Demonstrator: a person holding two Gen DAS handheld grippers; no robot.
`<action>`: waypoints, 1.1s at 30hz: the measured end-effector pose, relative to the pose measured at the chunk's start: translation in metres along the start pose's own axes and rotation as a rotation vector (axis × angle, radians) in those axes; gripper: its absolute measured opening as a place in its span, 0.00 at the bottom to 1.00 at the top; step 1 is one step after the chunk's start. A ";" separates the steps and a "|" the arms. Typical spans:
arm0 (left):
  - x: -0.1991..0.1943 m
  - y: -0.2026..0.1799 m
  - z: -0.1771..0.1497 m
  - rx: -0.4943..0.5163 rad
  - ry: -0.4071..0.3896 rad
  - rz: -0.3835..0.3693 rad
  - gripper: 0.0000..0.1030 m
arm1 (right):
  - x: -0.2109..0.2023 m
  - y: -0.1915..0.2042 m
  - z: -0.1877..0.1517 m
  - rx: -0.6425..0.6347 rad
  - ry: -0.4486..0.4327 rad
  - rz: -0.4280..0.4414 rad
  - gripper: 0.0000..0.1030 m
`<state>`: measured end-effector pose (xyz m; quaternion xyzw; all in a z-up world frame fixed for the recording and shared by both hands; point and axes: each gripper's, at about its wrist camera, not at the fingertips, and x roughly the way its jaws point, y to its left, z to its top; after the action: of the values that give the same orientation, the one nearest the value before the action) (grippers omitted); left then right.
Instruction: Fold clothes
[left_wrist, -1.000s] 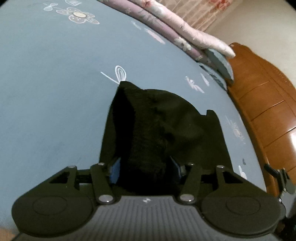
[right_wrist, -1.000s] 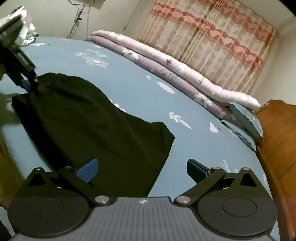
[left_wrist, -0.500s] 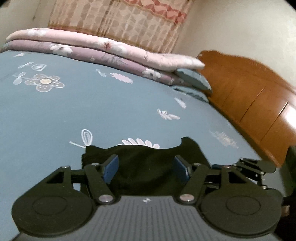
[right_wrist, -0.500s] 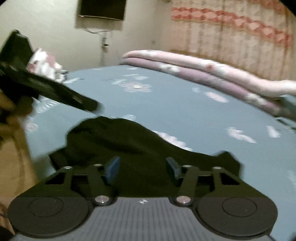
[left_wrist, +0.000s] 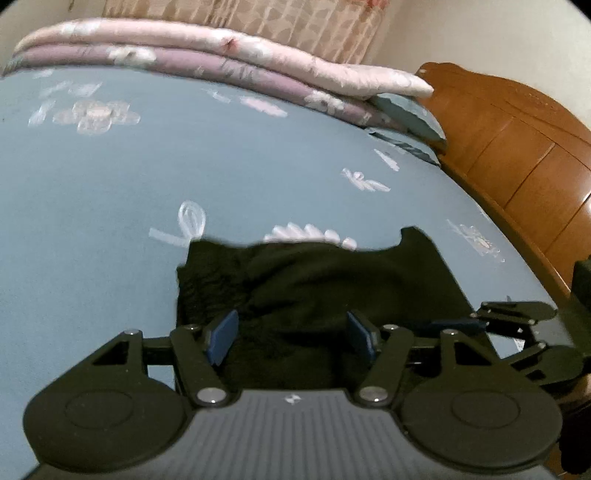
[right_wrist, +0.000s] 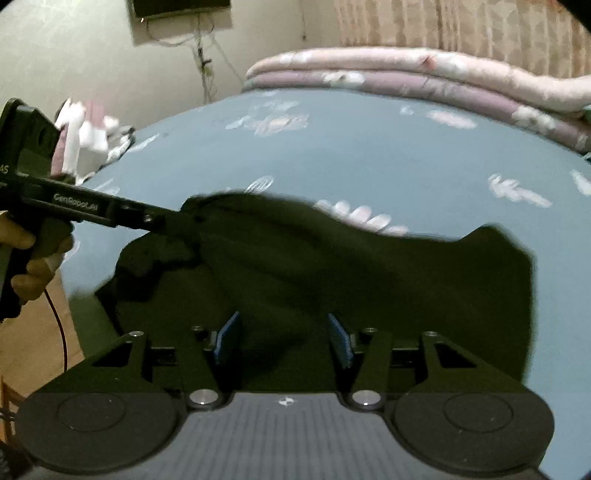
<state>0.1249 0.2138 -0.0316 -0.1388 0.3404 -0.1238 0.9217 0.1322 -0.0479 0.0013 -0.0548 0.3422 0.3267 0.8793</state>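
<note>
Bunched now at lower centre, the black garment (right_wrist: 332, 266) fills both views.
Right gripper (right_wrist: 282, 338), jaws just closed partway, and left gripper (left_wrist: 291, 334) both clamp its cloth.

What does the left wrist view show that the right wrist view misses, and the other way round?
Only left wrist: the wooden headboard and a blue pillow.
Only right wrist: a wall-mounted screen, a hand gripping the left tool's handle, a pile of clothes.
Both: the black garment on the blue floral bedsheet, rolled pink quilts, the curtain.
</note>
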 end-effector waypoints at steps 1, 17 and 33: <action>-0.002 -0.005 0.003 0.019 -0.015 -0.025 0.62 | -0.006 -0.010 0.004 0.010 -0.017 -0.019 0.56; 0.027 -0.001 -0.002 0.053 0.118 -0.091 0.66 | 0.075 -0.140 0.037 0.171 0.023 -0.175 0.53; 0.072 -0.031 0.029 0.183 0.137 -0.002 0.68 | -0.034 -0.072 0.017 0.096 -0.042 -0.171 0.66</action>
<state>0.1929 0.1663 -0.0427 -0.0458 0.3900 -0.1646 0.9048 0.1669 -0.1170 0.0264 -0.0348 0.3332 0.2346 0.9126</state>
